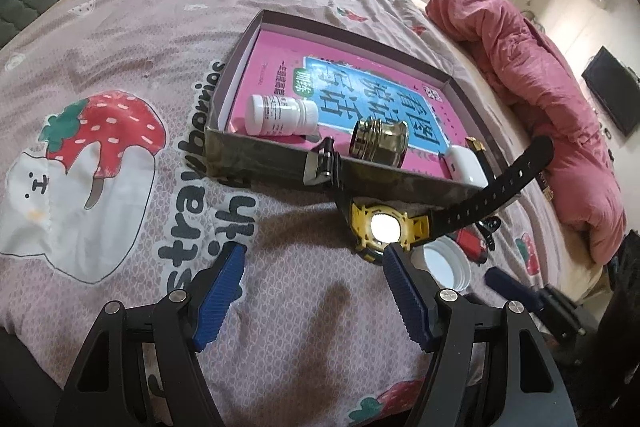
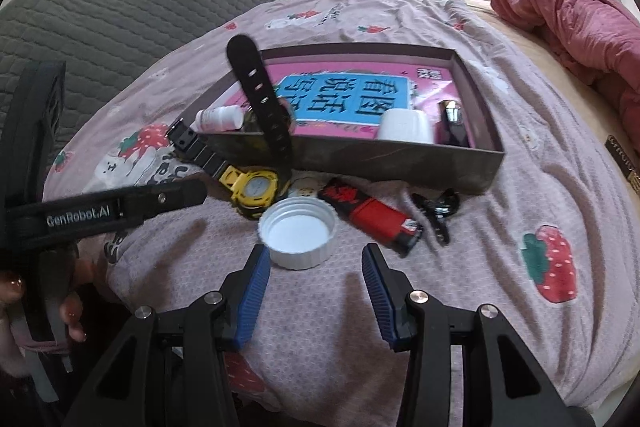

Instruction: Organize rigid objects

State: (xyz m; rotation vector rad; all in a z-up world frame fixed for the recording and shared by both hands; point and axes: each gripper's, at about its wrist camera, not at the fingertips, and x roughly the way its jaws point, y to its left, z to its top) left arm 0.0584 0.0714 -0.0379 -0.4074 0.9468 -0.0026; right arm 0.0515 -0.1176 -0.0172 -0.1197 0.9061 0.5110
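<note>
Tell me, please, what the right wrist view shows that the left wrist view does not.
Only the right wrist view shows the whole red lighter, the black clip in full, and the person's hand holding the left hand-held gripper. Only the left wrist view shows the brass jar unobstructed. Both show the box, the yellow watch, the white lid and the white bottle.

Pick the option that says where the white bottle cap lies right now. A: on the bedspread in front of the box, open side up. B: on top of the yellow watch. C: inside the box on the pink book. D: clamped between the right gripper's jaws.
A: the white bottle cap lies open side up on the bedspread, outside the box, ahead of the open right gripper.
</note>
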